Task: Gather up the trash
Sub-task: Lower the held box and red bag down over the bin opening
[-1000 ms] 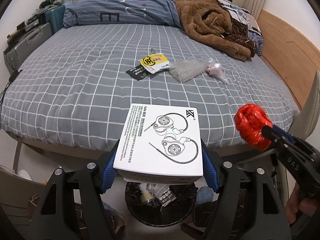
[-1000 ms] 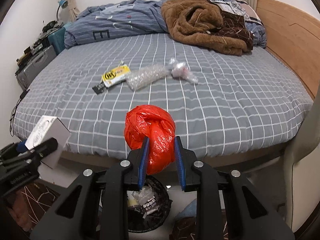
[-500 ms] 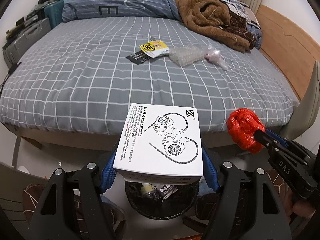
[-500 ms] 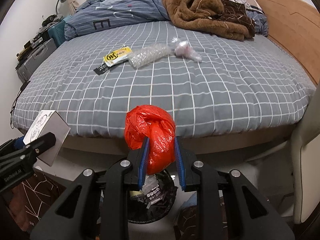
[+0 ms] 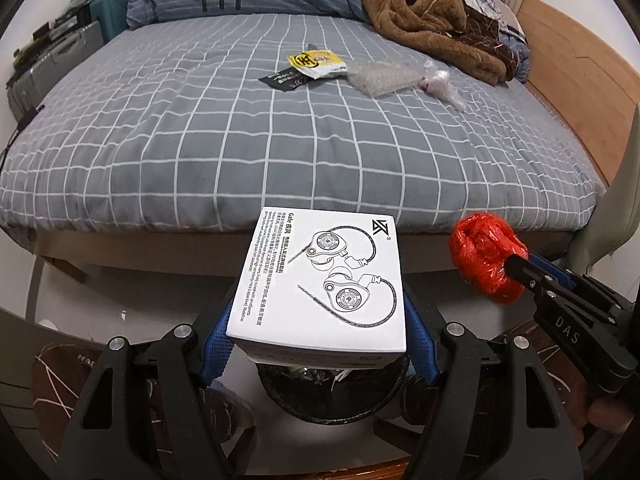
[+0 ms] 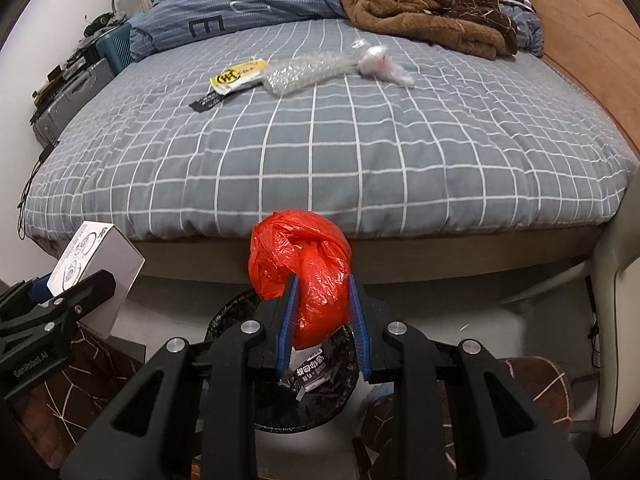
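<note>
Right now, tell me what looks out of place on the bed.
Litter lies on the grey checked bed: a yellow packet overlapping a black wrapper, bubble wrap and a clear plastic bag. A brown blanket is heaped by the pillows.

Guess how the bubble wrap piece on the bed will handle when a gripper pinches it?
The bubble wrap is a loose, crumpled clear strip, so likely floppy: it should sag from one pinch. Probably very light for its size. It lies against the yellow packet and clear bag, so dragging may disturb both.
</note>
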